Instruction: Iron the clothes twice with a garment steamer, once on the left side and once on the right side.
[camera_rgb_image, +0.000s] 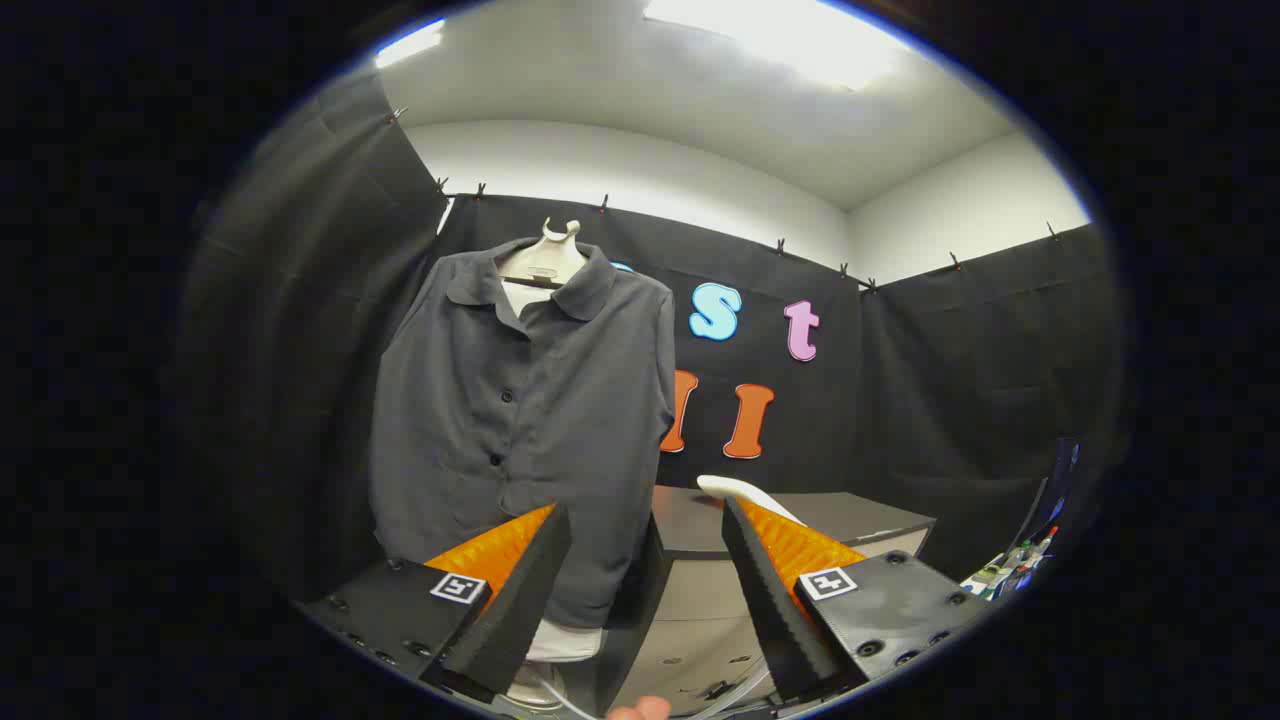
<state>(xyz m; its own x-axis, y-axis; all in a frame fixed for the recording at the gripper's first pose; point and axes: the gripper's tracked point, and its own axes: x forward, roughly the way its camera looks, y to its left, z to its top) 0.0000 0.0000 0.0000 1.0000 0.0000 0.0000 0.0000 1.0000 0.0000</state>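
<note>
Booth setting: black cloth walls on three sides, white ceiling with lit panels above, a grey cabinet (800, 520) standing beyond your fingers.

Item, garment: one dark grey button-front shirt (520, 420), hung on a pale mannequin form (548, 258), collar open, hem falling behind your left finger. It hangs ahead of the gripper and a little to its left.

Item, steamer: a white curved piece (745, 492) shows just above your right finger, resting at the cabinet top; it may be the steamer head, though too little is visible to be sure. A clear hose (735, 690) runs low between the fingers.

Item, gripper (648, 525): fingers spread wide apart, nothing between them, nothing touched. A fingertip (640, 710) of your hand shows at the base.

Progress, judged: no tool is in the claw, so neither the left pass nor the right pass looks begun. Both strokes remain, after you take up the steamer.
</note>
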